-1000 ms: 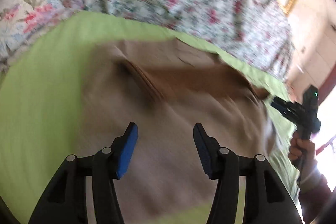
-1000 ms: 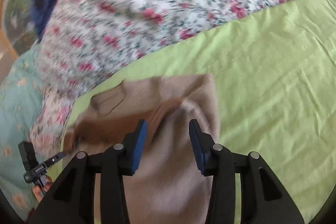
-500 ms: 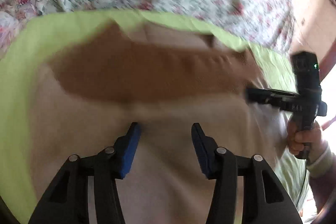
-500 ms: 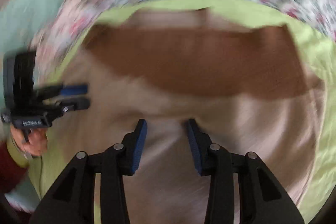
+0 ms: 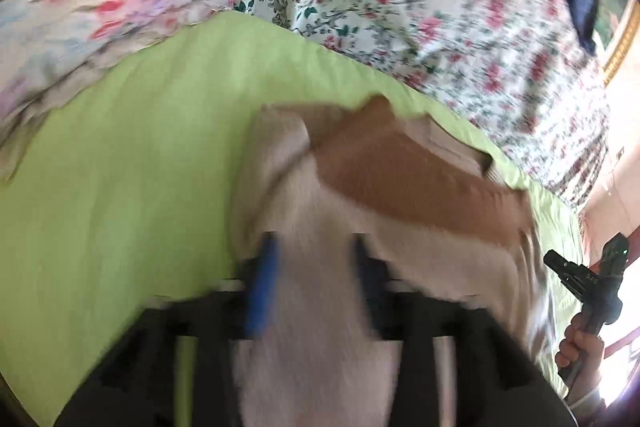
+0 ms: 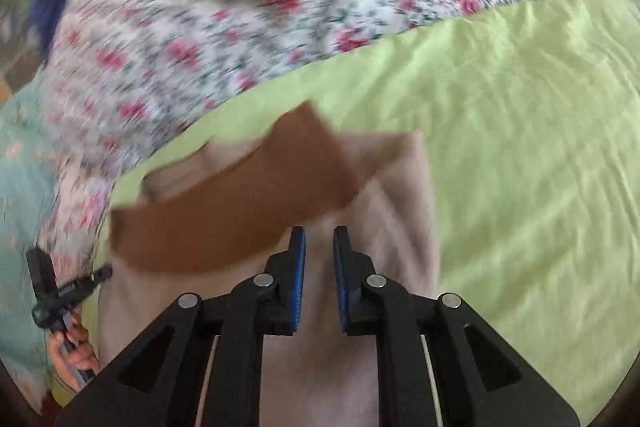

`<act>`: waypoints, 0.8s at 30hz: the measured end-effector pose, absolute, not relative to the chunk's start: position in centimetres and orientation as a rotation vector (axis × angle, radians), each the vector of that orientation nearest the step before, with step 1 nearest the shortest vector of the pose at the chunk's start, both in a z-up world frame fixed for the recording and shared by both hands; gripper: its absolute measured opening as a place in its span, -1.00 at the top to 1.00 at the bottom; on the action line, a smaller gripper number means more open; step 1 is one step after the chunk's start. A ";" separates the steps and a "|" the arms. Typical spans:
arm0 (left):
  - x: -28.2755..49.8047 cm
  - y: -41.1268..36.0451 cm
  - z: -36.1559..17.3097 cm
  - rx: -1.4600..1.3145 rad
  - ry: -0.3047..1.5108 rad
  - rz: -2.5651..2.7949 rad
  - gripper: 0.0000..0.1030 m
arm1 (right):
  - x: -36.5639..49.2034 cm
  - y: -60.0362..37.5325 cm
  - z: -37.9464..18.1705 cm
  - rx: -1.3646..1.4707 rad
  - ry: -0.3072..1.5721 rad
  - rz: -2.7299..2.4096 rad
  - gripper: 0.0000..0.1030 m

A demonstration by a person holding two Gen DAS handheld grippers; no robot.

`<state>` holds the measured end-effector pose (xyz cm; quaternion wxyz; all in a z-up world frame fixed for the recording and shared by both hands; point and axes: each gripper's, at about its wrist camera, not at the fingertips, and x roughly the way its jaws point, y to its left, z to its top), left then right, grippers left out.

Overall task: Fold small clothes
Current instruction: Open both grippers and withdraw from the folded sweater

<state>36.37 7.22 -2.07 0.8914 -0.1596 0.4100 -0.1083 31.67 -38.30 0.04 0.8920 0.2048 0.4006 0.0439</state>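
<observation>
Right gripper (image 6: 319, 247) jaws narrow, just been closing over the beige garment (image 6: 392, 195), low centre; left gripper (image 5: 316, 267) gapes wide; pinch one layer, lift evenly

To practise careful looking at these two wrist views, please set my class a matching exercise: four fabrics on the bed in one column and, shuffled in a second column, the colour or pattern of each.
Things
1. sheet under the garment
2. main body of the garment
3. band across the garment
4. bedding beyond the sheet

Colours or patterns
A. white with pink flowers
B. darker brown
C. lime green
D. pale beige

Pairs: 1-C, 2-D, 3-B, 4-A
</observation>
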 end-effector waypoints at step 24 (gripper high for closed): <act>22.9 3.7 -7.4 -0.630 0.900 -0.196 -0.51 | 15.3 -30.7 -1.5 0.446 0.875 0.211 0.13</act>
